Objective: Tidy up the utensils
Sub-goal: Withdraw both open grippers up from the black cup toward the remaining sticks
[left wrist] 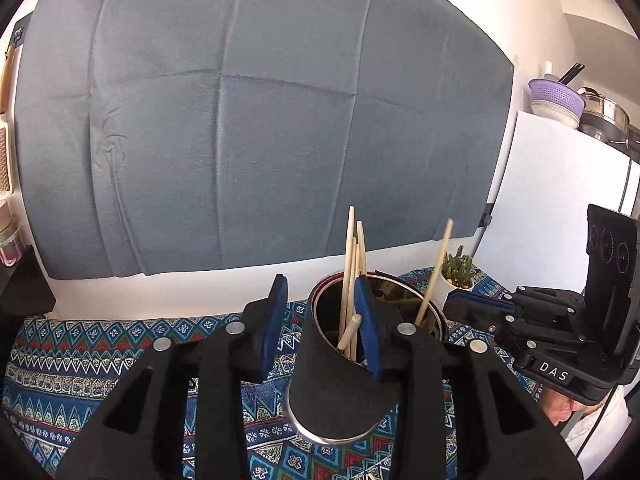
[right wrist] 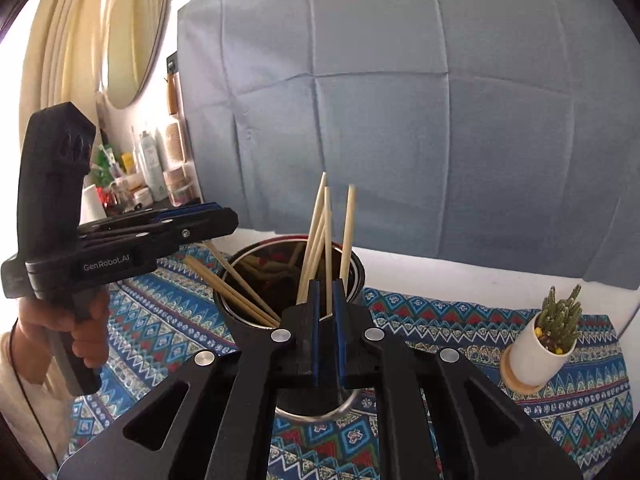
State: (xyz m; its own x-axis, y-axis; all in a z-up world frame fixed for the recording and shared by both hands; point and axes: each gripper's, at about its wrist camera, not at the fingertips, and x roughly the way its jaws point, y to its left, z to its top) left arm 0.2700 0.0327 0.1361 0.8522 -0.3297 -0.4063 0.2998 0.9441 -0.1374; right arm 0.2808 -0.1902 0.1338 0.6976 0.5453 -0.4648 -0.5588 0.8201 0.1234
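A steel utensil cup point(left wrist: 332, 380) in a black sleeve stands on the patterned cloth and holds several wooden chopsticks point(left wrist: 350, 248). My left gripper point(left wrist: 321, 280) is open over the cup's near rim. A few chopsticks stand in the gap beside its right pad, and the pads press on nothing. In the right wrist view the cup point(right wrist: 357, 280) sits just beyond my right gripper point(right wrist: 326, 284), whose pads are shut to a thin slit. One chopstick point(right wrist: 328, 240) shows in line with that slit. In the left wrist view the right gripper point(left wrist: 450, 300) stops just beside the cup.
A small cactus in a white pot point(right wrist: 536, 356) stands right of the cup on the patterned cloth point(right wrist: 440, 320). A grey-blue backdrop hangs behind. Bottles crowd a shelf point(right wrist: 152, 168) at the left. A person's hand point(right wrist: 88, 332) grips the left gripper's handle.
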